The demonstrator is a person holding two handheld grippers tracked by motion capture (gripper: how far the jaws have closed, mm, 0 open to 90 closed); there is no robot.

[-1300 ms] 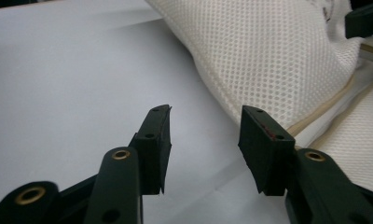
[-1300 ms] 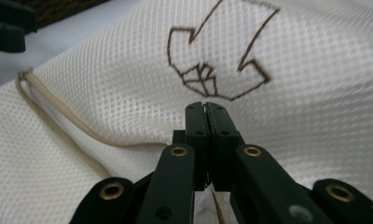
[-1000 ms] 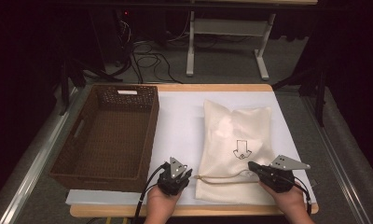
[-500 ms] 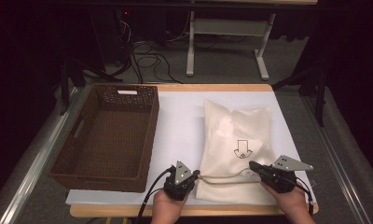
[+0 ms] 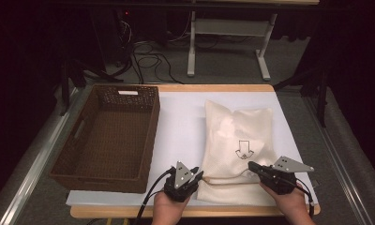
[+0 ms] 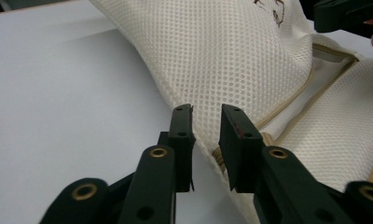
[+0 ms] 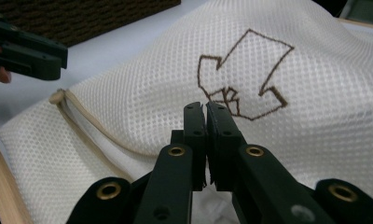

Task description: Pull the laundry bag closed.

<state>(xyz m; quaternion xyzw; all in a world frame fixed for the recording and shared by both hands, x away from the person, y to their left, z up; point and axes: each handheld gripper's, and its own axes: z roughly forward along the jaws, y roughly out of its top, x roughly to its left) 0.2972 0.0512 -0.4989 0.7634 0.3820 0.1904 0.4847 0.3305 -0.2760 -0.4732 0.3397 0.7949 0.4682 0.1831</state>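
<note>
Left gripper [image 5: 191,177] shifted right to the mesh bag [image 5: 237,136], jaws just reopened slightly around its near-left corner. Right gripper [image 5: 254,167] pinched the upper layer, likely readying the mouth.

Dark room, light falling mainly on the wooden table [image 5: 223,87] under its white sheet [image 5: 181,122]. Grey carpeted floor [image 5: 228,65] beyond. A white metal stand [image 5: 192,47] sits on two legs at the far side. Black cables [image 5: 143,61] tangle on the floor left of it. Black drapes behind.
</note>
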